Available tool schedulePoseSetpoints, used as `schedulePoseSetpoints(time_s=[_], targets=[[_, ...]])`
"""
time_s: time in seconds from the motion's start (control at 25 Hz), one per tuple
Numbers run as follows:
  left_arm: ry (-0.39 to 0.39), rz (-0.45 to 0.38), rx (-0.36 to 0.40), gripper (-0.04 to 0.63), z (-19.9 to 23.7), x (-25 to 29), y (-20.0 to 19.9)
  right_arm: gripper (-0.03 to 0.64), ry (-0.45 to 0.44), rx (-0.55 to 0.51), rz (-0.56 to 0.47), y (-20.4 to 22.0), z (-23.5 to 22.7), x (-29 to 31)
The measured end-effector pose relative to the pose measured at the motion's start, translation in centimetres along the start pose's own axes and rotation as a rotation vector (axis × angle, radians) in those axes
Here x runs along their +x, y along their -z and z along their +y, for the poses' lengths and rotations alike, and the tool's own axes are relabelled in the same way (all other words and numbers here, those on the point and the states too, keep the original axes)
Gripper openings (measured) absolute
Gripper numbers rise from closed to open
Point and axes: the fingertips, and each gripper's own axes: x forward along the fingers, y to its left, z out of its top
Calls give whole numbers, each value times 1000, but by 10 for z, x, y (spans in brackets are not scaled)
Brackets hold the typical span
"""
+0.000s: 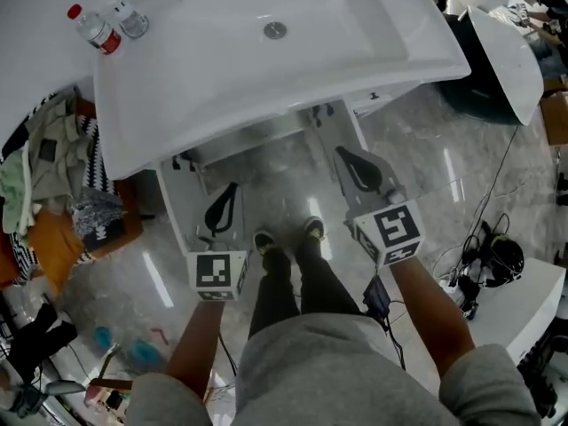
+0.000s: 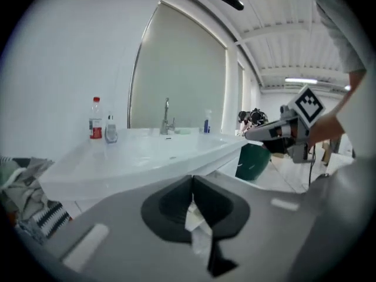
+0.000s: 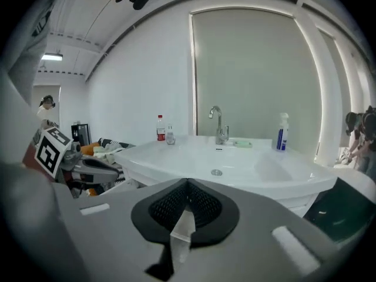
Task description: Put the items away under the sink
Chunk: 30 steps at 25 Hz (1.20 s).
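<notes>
Left gripper (image 1: 229, 193) and right gripper (image 1: 346, 158) were closed, empty; unopened, either might have toppled the red-capped clear plastic bottle (image 1: 91, 27) at ten o'clock.

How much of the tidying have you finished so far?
Nothing looks put away yet. The red-capped bottle, the small clear bottle and the blue spray bottle stand on the sink. In hand: nothing; the left gripper and right gripper are both shut and empty, in front of it. Left: carrying every item underneath.
</notes>
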Motion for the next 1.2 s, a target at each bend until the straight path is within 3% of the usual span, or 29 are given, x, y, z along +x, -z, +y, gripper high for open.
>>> schedulePoseSetpoints(time_s=[0.28, 0.56, 0.88, 1.2], targets=[[10, -86, -6, 12, -13, -66, -54, -2, 45, -72, -19, -51, -3, -101], [5, -139, -30, 12, -11, -123, -82, -2, 89, -35, -72, -81, 13, -143], [-21, -134, -8, 12, -52, -148, -93, -2, -60, -13, -81, -70, 47, -153], [-158, -146, -33, 12, -96, -183, -91, -2, -166, -63, -117, -63, 49, -185]])
